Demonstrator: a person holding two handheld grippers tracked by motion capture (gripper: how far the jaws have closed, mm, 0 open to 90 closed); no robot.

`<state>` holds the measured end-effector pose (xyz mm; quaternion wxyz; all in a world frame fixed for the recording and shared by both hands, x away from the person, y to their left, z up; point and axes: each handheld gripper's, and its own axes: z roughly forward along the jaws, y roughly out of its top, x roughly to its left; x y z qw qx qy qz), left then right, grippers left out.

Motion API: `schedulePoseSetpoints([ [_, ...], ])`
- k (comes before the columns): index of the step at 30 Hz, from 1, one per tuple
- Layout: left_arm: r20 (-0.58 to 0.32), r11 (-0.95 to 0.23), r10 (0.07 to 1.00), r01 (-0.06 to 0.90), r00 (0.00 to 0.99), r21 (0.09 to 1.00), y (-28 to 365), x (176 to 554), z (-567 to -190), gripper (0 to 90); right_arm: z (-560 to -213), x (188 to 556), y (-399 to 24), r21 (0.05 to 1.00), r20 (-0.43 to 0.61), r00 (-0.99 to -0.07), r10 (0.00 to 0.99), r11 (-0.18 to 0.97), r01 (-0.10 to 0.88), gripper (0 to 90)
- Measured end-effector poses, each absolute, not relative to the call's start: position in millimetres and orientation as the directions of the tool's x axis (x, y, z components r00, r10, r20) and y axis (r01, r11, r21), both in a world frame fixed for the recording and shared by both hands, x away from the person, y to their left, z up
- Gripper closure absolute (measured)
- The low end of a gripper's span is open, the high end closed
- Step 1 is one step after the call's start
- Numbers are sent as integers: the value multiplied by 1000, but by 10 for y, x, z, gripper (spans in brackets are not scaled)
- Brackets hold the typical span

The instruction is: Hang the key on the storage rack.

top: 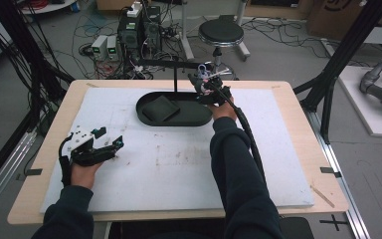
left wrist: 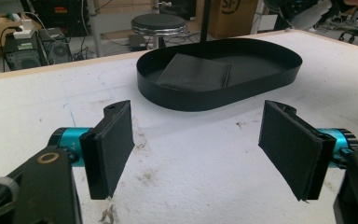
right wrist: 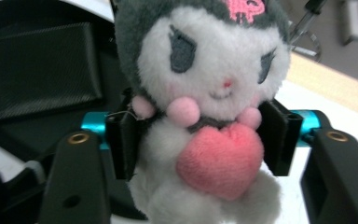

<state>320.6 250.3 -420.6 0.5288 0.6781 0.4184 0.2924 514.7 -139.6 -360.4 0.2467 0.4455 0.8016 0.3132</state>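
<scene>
My right gripper (right wrist: 200, 135) pinches a plush doll (right wrist: 205, 102) by its body, above the far edge of the table (top: 288, 149), just beside the tray (top: 179, 119), perhaps over its rim. My left gripper (left wrist: 200, 149) rests spread wide near the left edge.

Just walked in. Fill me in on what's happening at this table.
A person works two handheld grippers at a white-covered table. The right gripper is shut on a plush toy, held by the black oval tray at the far side. A dark folded cloth lies in the tray. The left gripper is open, low over the table.
</scene>
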Motion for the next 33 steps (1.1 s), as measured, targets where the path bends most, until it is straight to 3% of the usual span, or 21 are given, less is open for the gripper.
schedulePoseSetpoints([
  [3, -46, -92, 876, 259, 481, 962, 2503, 3209, -4209, 260, -3617, 5162, -1377, 744, -100, -466, 879, 377, 552, 289],
  [12, -55, -82, 872, 256, 486, 963, 2489, 3221, -4218, 260, -3439, 5054, -1571, 764, -87, -494, 865, 376, 524, 282],
  [17, -61, -75, 869, 254, 491, 964, 2477, 3234, -4221, 260, -3245, 4877, -1775, 704, -56, -607, 793, 463, 539, 234],
  [20, -67, -69, 871, 257, 486, 964, 2479, 3243, -4223, 259, -3166, 4634, -1935, 754, -131, -629, 766, 489, 438, 252],
  [22, -72, -62, 873, 257, 483, 965, 2476, 3254, -4221, 260, -3144, 4521, -2064, 771, -124, -623, 773, 470, 429, 251],
  [27, -74, -64, 871, 261, 486, 963, 2433, 3289, -4224, 259, -3217, 4175, -2442, 798, -114, -595, 795, 430, 422, 219],
  [33, -78, -62, 866, 260, 494, 964, 2382, 3292, -4220, 259, -3581, 3779, -2735, 813, -147, -571, 808, 428, 395, 218],
])
